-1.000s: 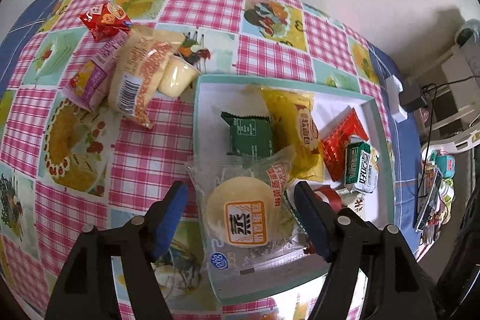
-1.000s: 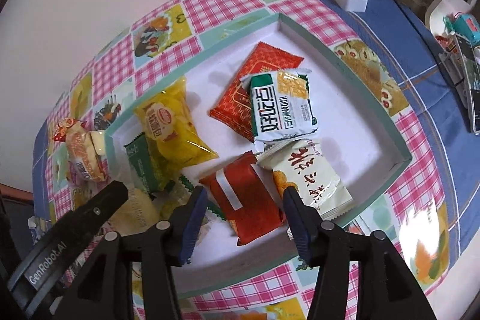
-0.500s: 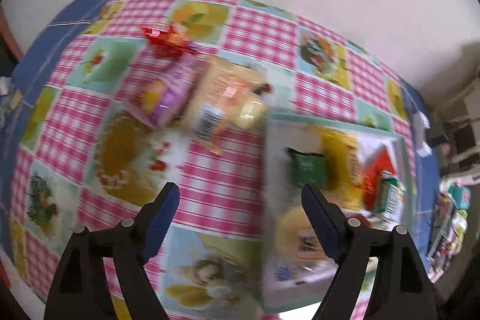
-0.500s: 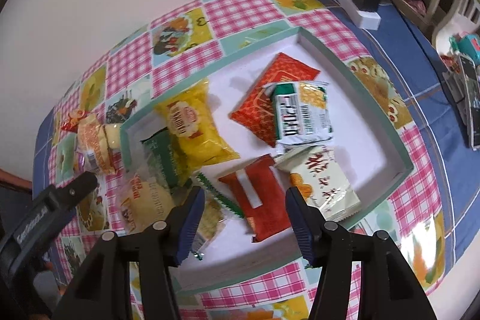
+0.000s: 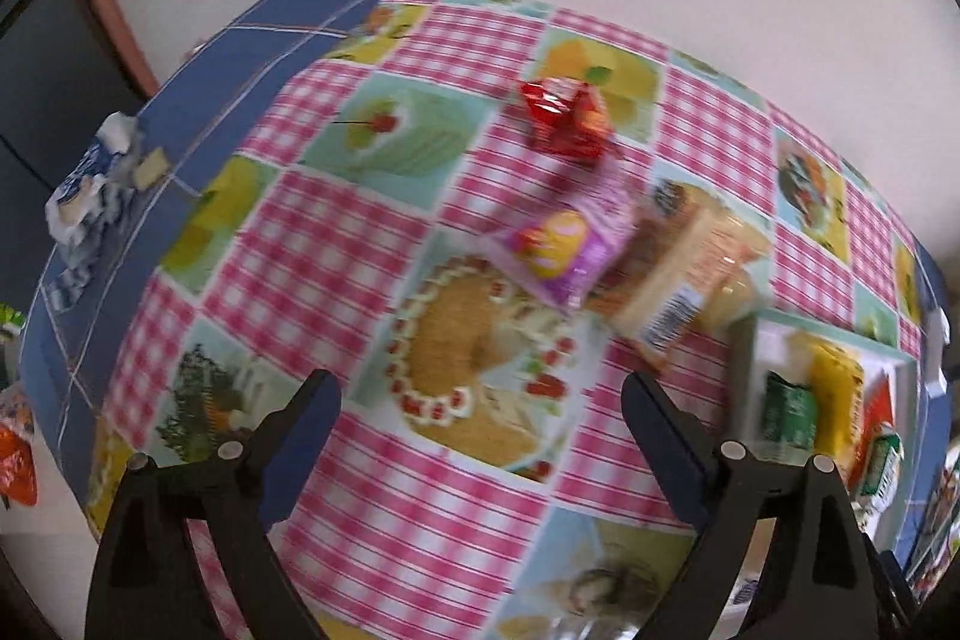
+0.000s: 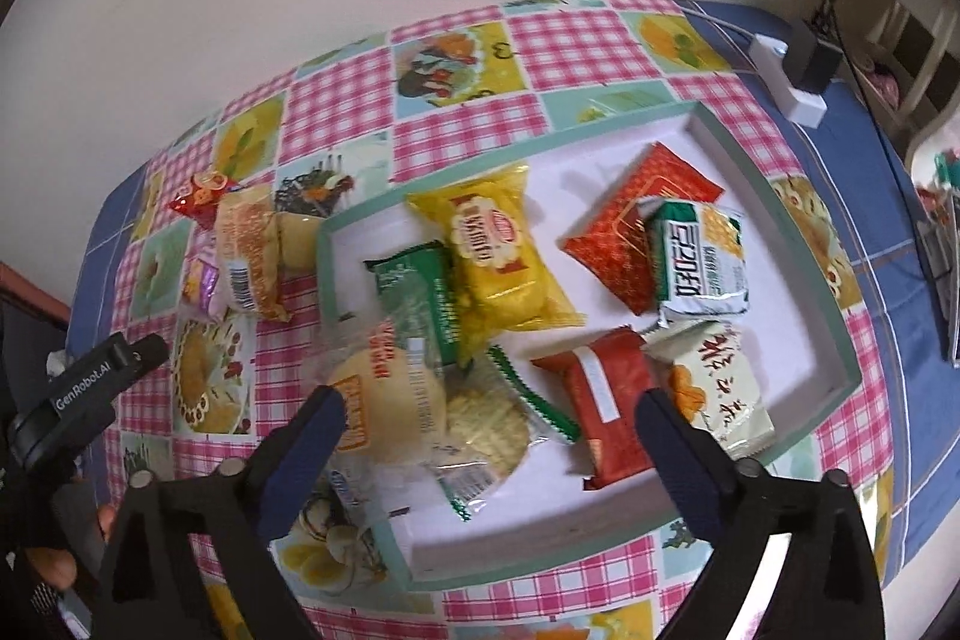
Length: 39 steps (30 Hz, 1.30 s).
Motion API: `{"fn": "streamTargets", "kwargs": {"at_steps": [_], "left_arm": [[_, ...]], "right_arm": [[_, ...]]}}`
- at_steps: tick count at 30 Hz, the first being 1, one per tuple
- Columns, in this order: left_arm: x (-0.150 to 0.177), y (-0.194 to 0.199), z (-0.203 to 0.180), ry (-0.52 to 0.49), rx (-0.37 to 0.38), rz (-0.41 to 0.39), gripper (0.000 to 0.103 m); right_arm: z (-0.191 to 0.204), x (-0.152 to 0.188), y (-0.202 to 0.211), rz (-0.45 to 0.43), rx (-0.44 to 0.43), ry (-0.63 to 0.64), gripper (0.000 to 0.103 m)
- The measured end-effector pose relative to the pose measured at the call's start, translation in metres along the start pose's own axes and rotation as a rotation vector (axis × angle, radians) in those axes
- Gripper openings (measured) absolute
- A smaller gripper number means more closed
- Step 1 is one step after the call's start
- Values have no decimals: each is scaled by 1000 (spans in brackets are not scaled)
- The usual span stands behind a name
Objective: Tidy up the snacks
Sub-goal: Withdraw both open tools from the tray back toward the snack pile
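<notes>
A teal-rimmed white tray [image 6: 798, 250] holds several wrapped snacks: a yellow pack [image 6: 498, 250], a green pack [image 6: 420, 304], two red packs, a round bun [image 6: 390, 400] and others. My right gripper [image 6: 489, 427] hovers above the tray's near side, jaws opening wide, nothing between them. Left of the tray lie a long cake pack [image 5: 684, 280], a purple pack [image 5: 564, 244] and a small red pack [image 5: 567, 118]. My left gripper [image 5: 480, 421] hangs over bare tablecloth in front of them, jaws opening, nothing between them. The left gripper's body [image 6: 90, 382] shows in the right wrist view.
The checked tablecloth [image 5: 336, 244] covers a table against a white wall. A white power strip with a black plug [image 6: 798, 70] lies behind the tray. Crumpled blue-white wrapping [image 5: 90, 196] sits at the table's left edge. The tray's left end [image 5: 744, 376] shows in the left wrist view.
My left gripper let go of the round bun in the tray, swung left over the tablecloth and opened wider. My right gripper opened wide above the tray's snacks.
</notes>
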<state>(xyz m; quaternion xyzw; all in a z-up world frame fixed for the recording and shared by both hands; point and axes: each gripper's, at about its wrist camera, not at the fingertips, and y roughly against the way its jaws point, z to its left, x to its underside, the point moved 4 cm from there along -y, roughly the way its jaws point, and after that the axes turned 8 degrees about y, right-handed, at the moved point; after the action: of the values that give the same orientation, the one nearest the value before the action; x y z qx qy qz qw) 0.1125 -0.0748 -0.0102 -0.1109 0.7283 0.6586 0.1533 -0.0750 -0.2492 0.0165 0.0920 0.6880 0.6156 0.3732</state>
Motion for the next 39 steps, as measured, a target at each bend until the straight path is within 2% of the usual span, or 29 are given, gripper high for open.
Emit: {"fn": "streamTargets", "kwargs": {"at_steps": [9, 18, 23, 25, 30, 39], "left_arm": [[-15, -7, 42, 71, -35, 3, 95], [-32, -10, 65, 117, -15, -4, 95], [-47, -12, 55, 95, 47, -28, 96], [-54, -15, 49, 72, 66, -34, 103], [-72, -23, 37, 35, 124, -23, 103], [-91, -32, 13, -69, 190, -5, 103]], "right_arm": [[20, -2, -4, -14, 12, 50, 102], [46, -10, -15, -6, -9, 97, 103], [66, -24, -17, -20, -39, 118, 103], [78, -33, -16, -38, -47, 139, 103], [105, -54, -20, -59, -85, 171, 103], [124, -74, -52, -3, -92, 153, 101]]}}
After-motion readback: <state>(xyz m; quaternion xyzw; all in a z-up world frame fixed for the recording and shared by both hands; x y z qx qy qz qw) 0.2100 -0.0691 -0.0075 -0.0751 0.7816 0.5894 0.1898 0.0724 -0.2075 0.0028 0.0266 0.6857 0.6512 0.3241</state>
